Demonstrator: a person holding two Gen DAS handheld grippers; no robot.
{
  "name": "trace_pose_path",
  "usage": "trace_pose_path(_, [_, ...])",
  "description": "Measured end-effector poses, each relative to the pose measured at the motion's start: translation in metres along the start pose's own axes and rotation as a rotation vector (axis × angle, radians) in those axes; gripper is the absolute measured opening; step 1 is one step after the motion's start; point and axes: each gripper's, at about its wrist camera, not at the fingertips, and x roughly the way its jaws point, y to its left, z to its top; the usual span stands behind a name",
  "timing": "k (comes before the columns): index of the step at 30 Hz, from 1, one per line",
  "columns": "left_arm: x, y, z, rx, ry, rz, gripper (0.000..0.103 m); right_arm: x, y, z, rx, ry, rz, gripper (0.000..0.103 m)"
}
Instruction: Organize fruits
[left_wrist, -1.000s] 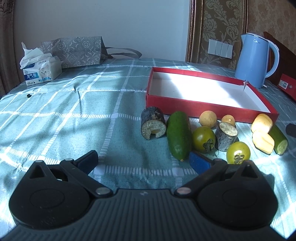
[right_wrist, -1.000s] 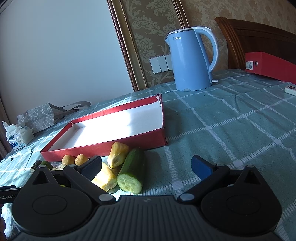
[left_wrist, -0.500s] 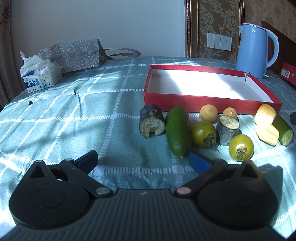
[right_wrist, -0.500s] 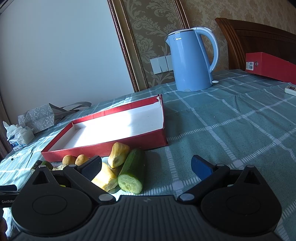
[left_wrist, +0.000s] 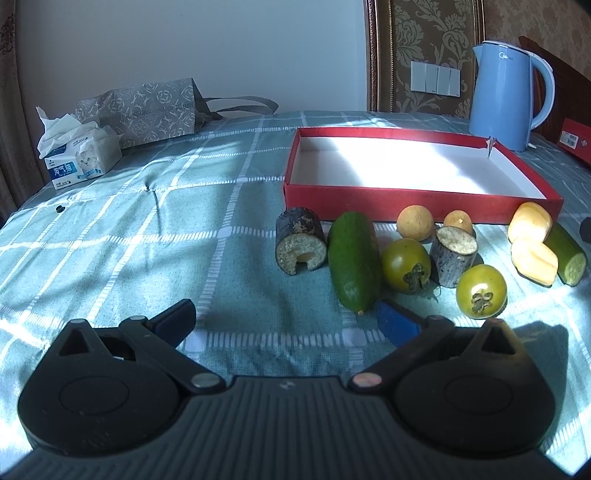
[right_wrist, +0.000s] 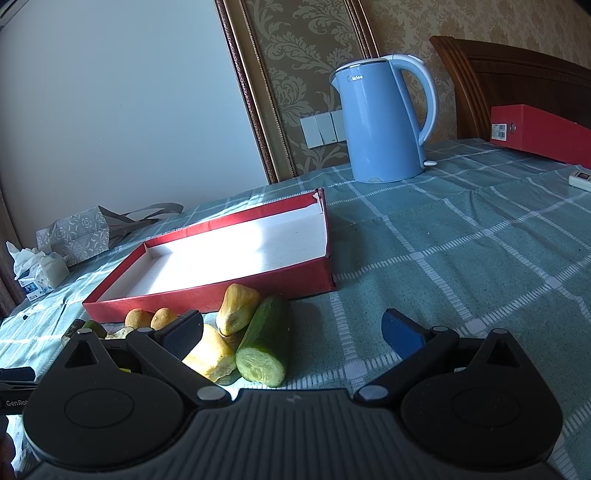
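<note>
Fruit not yet boxed; both grippers spread wide, holding nothing.

Red box (left_wrist: 421, 208) sits empty on the tablecloth (left_wrist: 147, 236), fruit in a row along its near wall. Left gripper (left_wrist: 286, 317) hovers before the whole cucumber (left_wrist: 354, 264); right gripper (right_wrist: 291, 330) nears the cut cucumber (right_wrist: 266, 345). Advice: straddle the cucumber's middle, close squarely, clear the green tomatoes (left_wrist: 406, 264).

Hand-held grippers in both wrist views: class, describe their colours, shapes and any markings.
Each hand-held gripper, left and right, has a black ribbed body, two rounded black housings with triangular cut-outs, silver pivot pins, and angled arms ending in flat pads: one dark, one blue. No sleeves are visible.
</note>
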Motion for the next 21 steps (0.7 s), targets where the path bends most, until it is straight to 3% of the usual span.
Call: trace_pose_path(21, [-0.0006,-0.0053,0.0015,0.044,-0.008,0.007,0.103,0.0005,0.0017,0.0006,-0.003,0.003,0.007,0.103])
